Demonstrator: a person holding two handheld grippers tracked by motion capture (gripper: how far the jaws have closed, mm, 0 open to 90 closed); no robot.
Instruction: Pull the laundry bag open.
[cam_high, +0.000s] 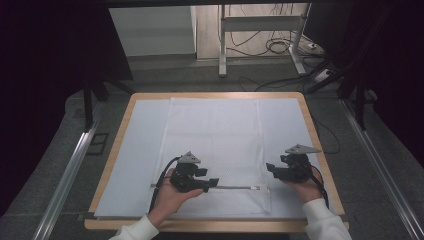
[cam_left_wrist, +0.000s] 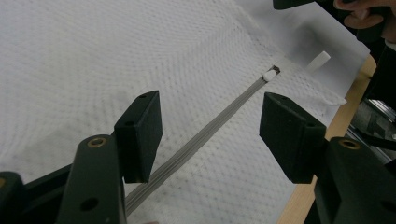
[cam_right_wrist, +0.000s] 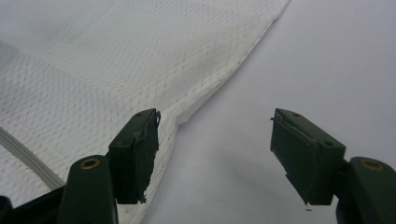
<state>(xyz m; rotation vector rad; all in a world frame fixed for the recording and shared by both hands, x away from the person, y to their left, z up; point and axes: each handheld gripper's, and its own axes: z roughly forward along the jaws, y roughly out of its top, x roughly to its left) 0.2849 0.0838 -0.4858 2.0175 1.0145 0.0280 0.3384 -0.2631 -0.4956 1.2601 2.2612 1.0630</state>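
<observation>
**Dark curtains, a lit table, and two open grippers over a mesh bag**

Black curtains close in a wooden-edged table (cam_high: 114, 150) topped with a white sheet (cam_high: 137, 145), with a grey floor and loose cables behind it. On the sheet we see a white mesh bag (cam_high: 215, 140) lying flat, its grey zipper (cam_high: 235, 187) running across the end nearest us.

Our left gripper (cam_high: 212, 182) hangs low over the zipper, its jaws set wide and holding nothing. In the left gripper view, the zipper (cam_left_wrist: 205, 135) passes between the two black jaws and runs on ahead of them to a small white slider (cam_left_wrist: 269, 74); beyond the slider a white tab (cam_left_wrist: 319, 60) sticks out at the bag's edge, and the table's wooden rim (cam_left_wrist: 355, 88) shows to the jaws' right.

Our right gripper (cam_high: 272, 169) sits at the bag's side edge, well apart from the left one, and its jaws are also spread wide with nothing between them. In the right gripper view, the bag's hemmed edge (cam_right_wrist: 219, 77) runs away from its left jaw, which stands just over that edge, while its right jaw hangs over bare white sheet (cam_right_wrist: 327, 60). We cannot tell whether either jaw touches the fabric. A strip of zipper (cam_right_wrist: 23, 154) shows behind the left jaw.
</observation>
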